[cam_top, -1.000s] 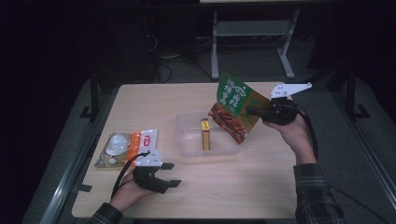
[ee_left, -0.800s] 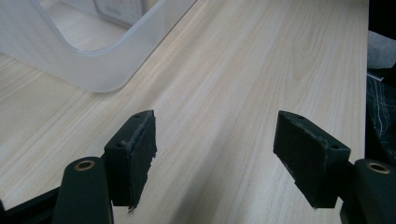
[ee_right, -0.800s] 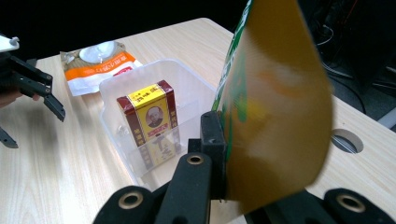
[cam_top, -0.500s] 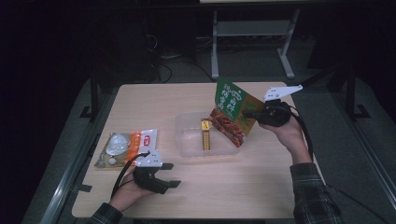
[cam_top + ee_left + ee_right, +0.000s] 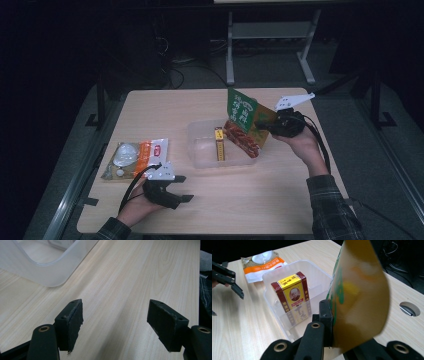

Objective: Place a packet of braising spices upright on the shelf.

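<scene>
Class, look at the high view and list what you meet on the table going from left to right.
Orange-and-white packet → left gripper → clear plastic tub → yellow box standing in the tub → green snack bag → right gripper gripping the bag.

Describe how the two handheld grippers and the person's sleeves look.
Both grippers are black. The left gripper has flat rectangular pads, brass-ringed pivots and a black cable. The right gripper carries a pale three-cornered plate and a looping cable. The sleeve is dark plaid.
</scene>
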Available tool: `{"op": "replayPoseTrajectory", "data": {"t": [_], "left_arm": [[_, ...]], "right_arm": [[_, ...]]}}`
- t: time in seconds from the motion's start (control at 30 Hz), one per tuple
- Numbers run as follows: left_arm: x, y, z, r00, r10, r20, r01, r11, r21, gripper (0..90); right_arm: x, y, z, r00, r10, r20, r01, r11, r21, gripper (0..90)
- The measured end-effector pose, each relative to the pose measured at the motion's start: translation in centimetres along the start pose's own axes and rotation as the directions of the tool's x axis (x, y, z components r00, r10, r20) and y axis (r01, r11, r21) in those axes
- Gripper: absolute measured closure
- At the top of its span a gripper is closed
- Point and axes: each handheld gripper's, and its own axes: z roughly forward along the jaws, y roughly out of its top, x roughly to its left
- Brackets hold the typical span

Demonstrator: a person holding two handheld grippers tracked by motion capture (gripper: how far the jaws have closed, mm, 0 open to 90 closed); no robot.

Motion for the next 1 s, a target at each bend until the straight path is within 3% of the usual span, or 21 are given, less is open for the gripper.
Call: {"op": "replayPoseTrajectory", "data": {"t": [0.1,0.3,0.47,0.67,0.73,1.0], "left_arm": [[0.0,0.0,0.1,1.0000,0.003,0.002,-0.003,1.0000,0.005,28.3],[-0.2,0.0,0.2,0.9999,0.014,0.008,-0.014,0.9998,0.012,28.3],[-0.2,0.0,0.2,0.9999,0.010,0.010,-0.010,0.9997,0.020,28.3],[-0.3,0.0,0.3,0.9998,0.019,0.011,-0.019,0.9995,0.026,28.1],[-0.3,0.0,0.3,0.9997,0.021,0.009,-0.021,0.9995,0.024,27.8],[-0.3,0.0,0.1,0.9995,0.030,0.006,-0.030,0.9989,0.036,27.2]], "right_arm": [[0.2,0.1,0.1,1.0000,0.002,-0.004,-0.002,1.000,0.006,88.9],[0.9,0.5,0.3,0.9992,-0.037,-0.016,0.038,0.999,0.035,89.4],[0.8,0.4,0.5,0.9995,-0.027,-0.017,0.028,0.999,0.037,87.0],[0.7,0.0,1.2,0.9999,0.001,0.016,-0.002,0.996,0.089,59.1],[0.6,-0.2,1.3,0.9998,0.009,0.017,-0.011,0.997,0.078,49.8],[0.2,-1.5,0.1,0.9969,0.056,0.056,-0.058,0.998,0.034,37.1]]}}
